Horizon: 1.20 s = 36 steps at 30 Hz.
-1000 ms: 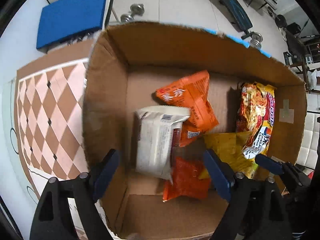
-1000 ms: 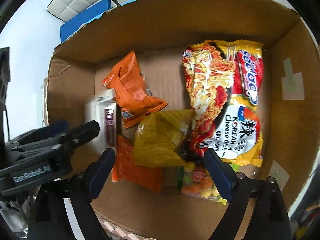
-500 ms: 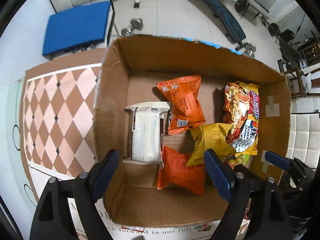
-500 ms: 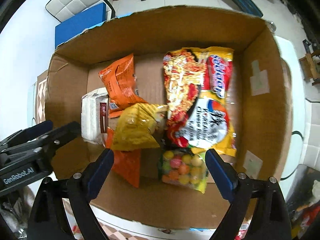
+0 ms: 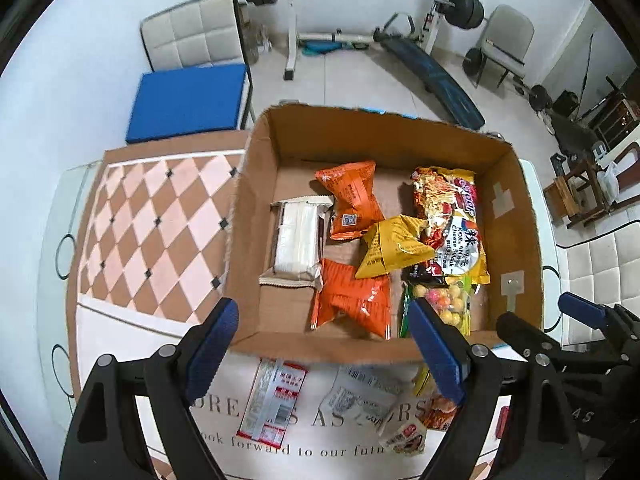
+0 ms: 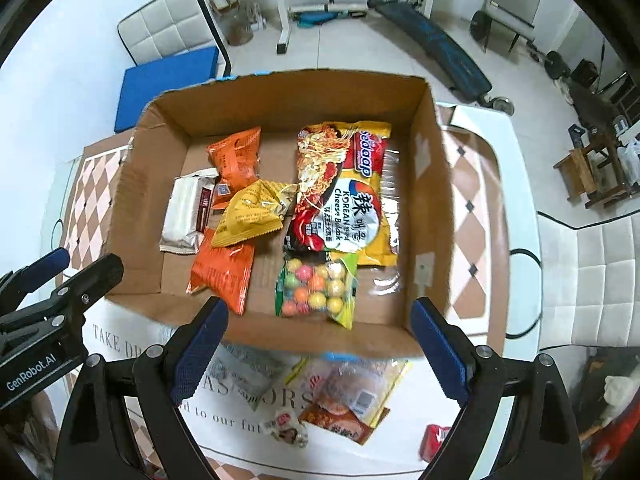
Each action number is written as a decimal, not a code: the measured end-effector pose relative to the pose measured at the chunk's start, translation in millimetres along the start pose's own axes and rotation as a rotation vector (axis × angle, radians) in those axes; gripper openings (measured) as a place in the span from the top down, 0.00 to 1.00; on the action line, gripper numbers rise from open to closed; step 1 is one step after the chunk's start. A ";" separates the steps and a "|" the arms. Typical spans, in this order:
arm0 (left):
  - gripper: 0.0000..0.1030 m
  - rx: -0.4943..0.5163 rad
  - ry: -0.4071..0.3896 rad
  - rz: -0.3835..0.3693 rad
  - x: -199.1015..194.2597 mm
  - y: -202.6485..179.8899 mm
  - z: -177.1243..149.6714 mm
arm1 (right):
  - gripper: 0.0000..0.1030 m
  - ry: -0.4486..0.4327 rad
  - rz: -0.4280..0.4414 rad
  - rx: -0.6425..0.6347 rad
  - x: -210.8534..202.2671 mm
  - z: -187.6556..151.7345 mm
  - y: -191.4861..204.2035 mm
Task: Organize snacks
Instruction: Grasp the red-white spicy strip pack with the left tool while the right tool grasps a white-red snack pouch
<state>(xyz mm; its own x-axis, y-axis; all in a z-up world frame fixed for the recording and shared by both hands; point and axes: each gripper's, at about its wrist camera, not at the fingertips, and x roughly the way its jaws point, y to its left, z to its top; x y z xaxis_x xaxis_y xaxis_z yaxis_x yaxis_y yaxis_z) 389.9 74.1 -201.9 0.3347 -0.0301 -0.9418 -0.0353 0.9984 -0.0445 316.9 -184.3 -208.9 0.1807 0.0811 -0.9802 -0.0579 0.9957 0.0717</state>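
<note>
both sets of tongs, the left tongs (image 5: 322, 344) and the right tongs (image 6: 318, 344), hang apart with nothing between them, above the near wall of the cardboard box (image 6: 280, 92). the box stands on the table (image 6: 486, 148) and already holds a noodle packet (image 6: 344, 196), a bag of coloured gum balls (image 6: 316, 284), a yellow pouch (image 6: 248, 216), two orange pouches and a white wrapped block (image 5: 298, 236).

the snacks left to sort lie on the near side of the box, on the lettered cloth: a long silver-and-red sachet (image 5: 274, 402), a crinkled clear packet (image 5: 368, 384), a small round-ish sweet (image 6: 286, 426) and an orange-brown packet under a clear one (image 6: 348, 408).

these look light, soft and slick, probably puffed with air. pinch a sealed end seam or the flat middle gently; squeezing hard could crush what is inside, and the thin sachet may need its edge lifted first.
</note>
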 end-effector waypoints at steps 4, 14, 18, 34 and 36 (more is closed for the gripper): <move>0.16 0.019 -0.066 0.018 -28.0 -3.4 -16.3 | 0.08 -0.050 0.006 0.010 -28.2 -19.1 -2.0; 0.16 0.012 -0.117 -0.005 -67.7 -3.4 -52.0 | 0.08 -0.095 0.062 0.028 -75.7 -63.6 -0.6; 0.16 0.007 -0.075 0.003 -57.3 2.1 -75.7 | 0.08 -0.012 0.079 0.025 -57.0 -86.4 1.8; 0.16 -0.021 0.292 0.078 84.0 55.5 -154.9 | 0.18 0.389 0.124 0.140 126.3 -171.3 18.6; 0.16 -0.017 0.311 0.081 96.1 59.3 -155.5 | 0.26 0.408 0.124 0.158 138.2 -175.8 20.1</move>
<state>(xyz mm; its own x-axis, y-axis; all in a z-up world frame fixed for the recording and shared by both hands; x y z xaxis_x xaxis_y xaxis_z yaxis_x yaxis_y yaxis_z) 273.6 123.0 -346.9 0.0262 0.0332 -0.9991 -0.0664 0.9973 0.0314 168.1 -160.8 -375.4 -0.2214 0.2082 -0.9527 0.1019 0.9765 0.1898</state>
